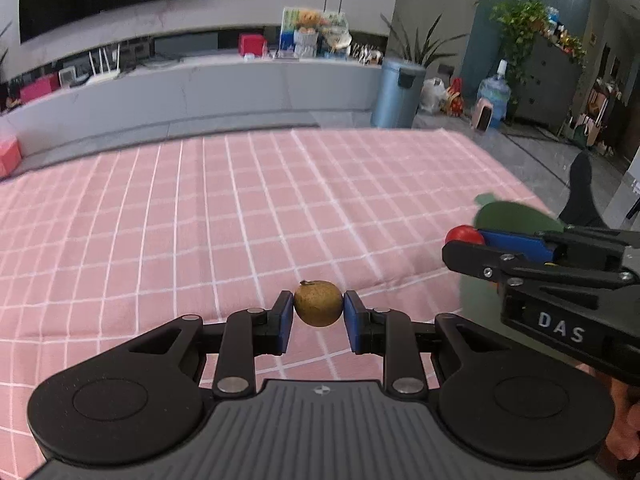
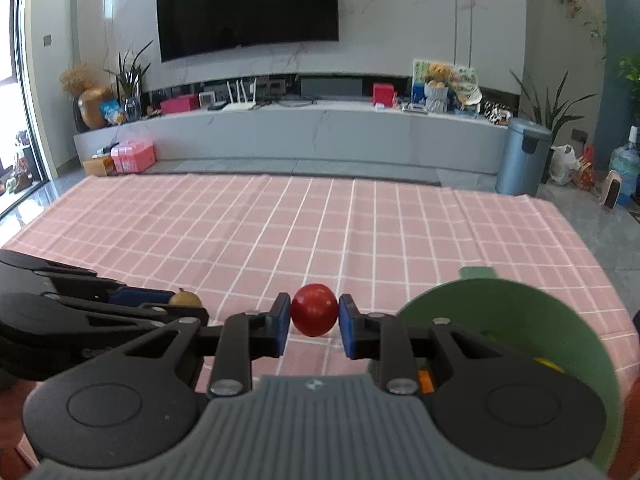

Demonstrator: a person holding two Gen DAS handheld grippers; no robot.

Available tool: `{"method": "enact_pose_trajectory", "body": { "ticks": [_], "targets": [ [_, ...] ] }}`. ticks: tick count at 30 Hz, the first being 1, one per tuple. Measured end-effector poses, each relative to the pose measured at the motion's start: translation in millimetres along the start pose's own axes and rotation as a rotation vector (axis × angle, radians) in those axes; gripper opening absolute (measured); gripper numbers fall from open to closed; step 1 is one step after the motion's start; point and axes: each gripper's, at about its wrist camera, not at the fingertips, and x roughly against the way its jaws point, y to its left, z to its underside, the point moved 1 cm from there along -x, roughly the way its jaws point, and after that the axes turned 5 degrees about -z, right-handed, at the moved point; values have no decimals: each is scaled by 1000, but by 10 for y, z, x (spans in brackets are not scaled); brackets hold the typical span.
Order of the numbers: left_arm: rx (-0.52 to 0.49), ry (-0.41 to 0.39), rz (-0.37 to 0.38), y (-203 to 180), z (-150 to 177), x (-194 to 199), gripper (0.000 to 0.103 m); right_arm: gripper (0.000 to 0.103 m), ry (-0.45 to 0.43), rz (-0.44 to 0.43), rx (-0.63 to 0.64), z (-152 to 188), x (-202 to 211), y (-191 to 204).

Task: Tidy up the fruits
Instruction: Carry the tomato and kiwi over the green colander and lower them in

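My left gripper is shut on a small brown-yellow round fruit, held above the pink checked tablecloth. My right gripper is shut on a small red round fruit. In the left wrist view the right gripper sits to the right with the red fruit at its tips. In the right wrist view the left gripper sits to the left with the brown fruit. A green bowl stands on the cloth, right of the right gripper, with yellow and orange pieces inside, partly hidden.
The green bowl shows behind the right gripper in the left wrist view. Beyond the table's far edge are a grey TV bench, a blue-grey bin and a pink box on the floor.
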Motion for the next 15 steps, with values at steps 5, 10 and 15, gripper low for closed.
{"method": "enact_pose_trajectory", "body": {
  "ticks": [5,10,15],
  "targets": [
    [-40,-64,24,-248,-105,260,30,22,-38,18,-17,-25,316,-119],
    [-100,-112,71,-554,-224,352,30,22,-58,34,-31,-16,621,-361],
    [-145,-107,147,-855,-308,259,30,22,-45,58,-57,3,830,-711]
  ]
}}
